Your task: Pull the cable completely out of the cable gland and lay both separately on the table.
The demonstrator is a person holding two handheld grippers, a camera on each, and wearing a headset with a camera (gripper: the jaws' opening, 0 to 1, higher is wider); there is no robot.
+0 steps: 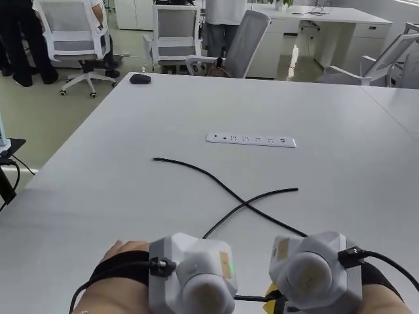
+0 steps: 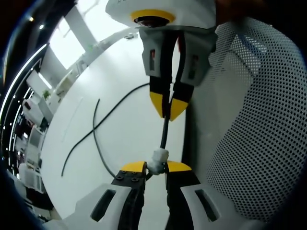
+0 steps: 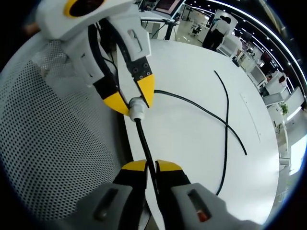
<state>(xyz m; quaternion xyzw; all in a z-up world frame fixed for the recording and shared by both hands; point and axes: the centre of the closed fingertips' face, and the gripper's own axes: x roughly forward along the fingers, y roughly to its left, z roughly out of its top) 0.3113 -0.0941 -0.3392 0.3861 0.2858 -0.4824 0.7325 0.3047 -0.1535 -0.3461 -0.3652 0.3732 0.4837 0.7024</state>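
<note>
A white cable gland (image 2: 158,157) sits between the yellow tips of my left gripper (image 2: 156,167), which is shut on it. A short way along, my right gripper (image 3: 152,166) is shut on the black cable (image 3: 144,138) that runs out of the gland (image 3: 135,108). The two grippers face each other tip to tip at the near edge of the table, with a short straight stretch of cable (image 2: 164,132) between them. The rest of the cable (image 1: 222,186) lies on the white table (image 1: 340,111), looping so that it crosses itself.
A white power strip (image 1: 251,140) lies beyond the cable, and a dark mouse (image 1: 139,79) at the far left corner. Office chairs (image 1: 72,33) and desks stand behind the table. White mesh fabric (image 2: 254,129) is close beside both grippers.
</note>
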